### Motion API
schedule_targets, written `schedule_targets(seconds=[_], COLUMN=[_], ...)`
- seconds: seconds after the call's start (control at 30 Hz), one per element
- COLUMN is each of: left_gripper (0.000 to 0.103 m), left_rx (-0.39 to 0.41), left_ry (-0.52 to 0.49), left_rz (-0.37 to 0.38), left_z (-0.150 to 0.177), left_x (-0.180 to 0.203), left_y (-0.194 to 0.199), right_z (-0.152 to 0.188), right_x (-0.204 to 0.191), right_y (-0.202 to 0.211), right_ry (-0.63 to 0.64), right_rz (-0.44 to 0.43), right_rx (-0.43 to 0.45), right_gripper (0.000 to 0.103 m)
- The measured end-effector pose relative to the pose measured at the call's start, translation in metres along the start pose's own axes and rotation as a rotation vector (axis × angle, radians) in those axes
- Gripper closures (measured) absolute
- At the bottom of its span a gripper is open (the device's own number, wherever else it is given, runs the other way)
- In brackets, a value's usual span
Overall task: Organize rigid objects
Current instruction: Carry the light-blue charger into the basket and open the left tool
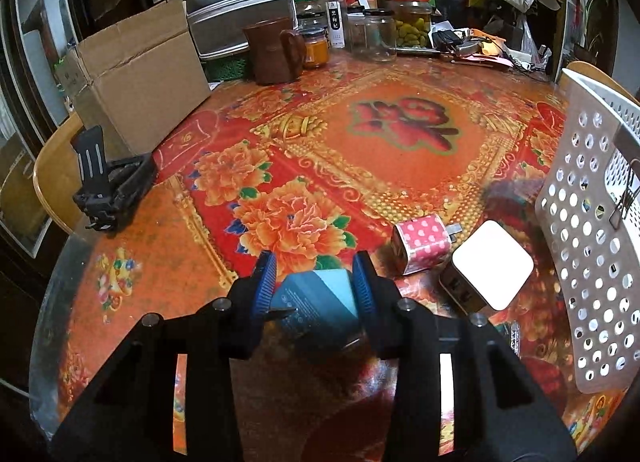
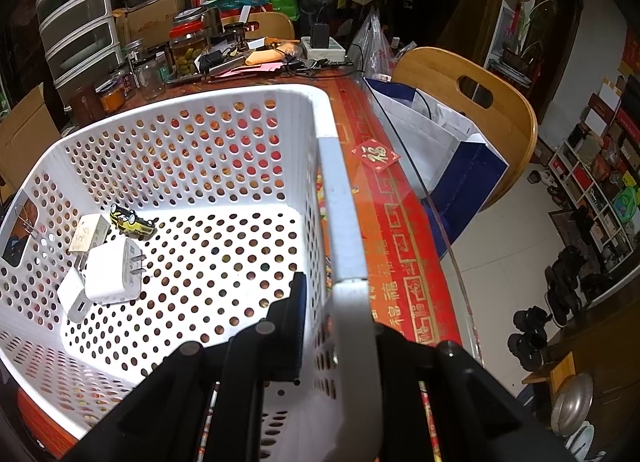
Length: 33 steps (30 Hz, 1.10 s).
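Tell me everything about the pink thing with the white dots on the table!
The pink plug is a small boxy phone charger covered in white polka dots, with pale, silvery-looking edges and a metal prong sticking out toward the white basket. It looks like hard plastic. It lies on its side on the red flowery tablecloth, close beside a white charger, with no hand-held gripper touching it.
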<state>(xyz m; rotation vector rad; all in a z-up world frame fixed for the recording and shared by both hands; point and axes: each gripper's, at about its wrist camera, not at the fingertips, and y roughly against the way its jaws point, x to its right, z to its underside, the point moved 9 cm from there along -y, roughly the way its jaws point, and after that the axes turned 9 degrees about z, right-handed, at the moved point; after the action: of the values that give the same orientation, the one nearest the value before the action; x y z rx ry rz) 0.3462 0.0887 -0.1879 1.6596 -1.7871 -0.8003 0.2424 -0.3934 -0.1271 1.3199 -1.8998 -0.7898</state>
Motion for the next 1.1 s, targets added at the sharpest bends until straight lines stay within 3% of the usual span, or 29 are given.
schedule_targets(seconds=[0.1,0.2,0.27,0.3,0.47,0.67,0.83,1.1], left_gripper=[0.056,0.057,0.068,0.078,0.079,0.079,0.079,0.079], left_rx=[-0.029,-0.084,-0.084,-0.084,-0.072,-0.012,0.051,0.13], left_ry=[0.009,0.032,0.04,0.035,0.012,0.041,-0.024,-0.124], left_rz=[0.019,0.052,0.062,0.053,0.018,-0.031,-0.15,-0.196], left_z=[0.003,0.01,0.01,0.01,0.01,0.003,-0.013,-0.05], left_x=[-0.001,-0.002,-0.003,-0.003,-0.001,-0.015,-0.015,0.01], left_y=[-0.007,-0.02,-0.022,-0.023,-0.022,-0.007,0.018,0.083], right_z=[0.0,0.0,0.0,0.0,0.0,-0.001,-0.001,-0.001], right_x=[0.0,-0.001,0.0,-0.001,-0.001,-0.002,-0.003,-0.005], right_y=[0.0,0.0,0.0,0.0,0.0,0.001,0.0,0.0], right_ry=[0.0,0.0,0.001,0.0,-0.001,-0.003,0.002,0.003], right_rz=[0.001,-0.001,-0.004,-0.007,-0.013,-0.018,-0.023,-0.039], right_rx=[0.0,0.002,0.003,0.005,0.006,0.01,0.007,0.011], right_gripper=[0.092,0.092,0.092,0.092,0.092,0.092,0.092,0.092])
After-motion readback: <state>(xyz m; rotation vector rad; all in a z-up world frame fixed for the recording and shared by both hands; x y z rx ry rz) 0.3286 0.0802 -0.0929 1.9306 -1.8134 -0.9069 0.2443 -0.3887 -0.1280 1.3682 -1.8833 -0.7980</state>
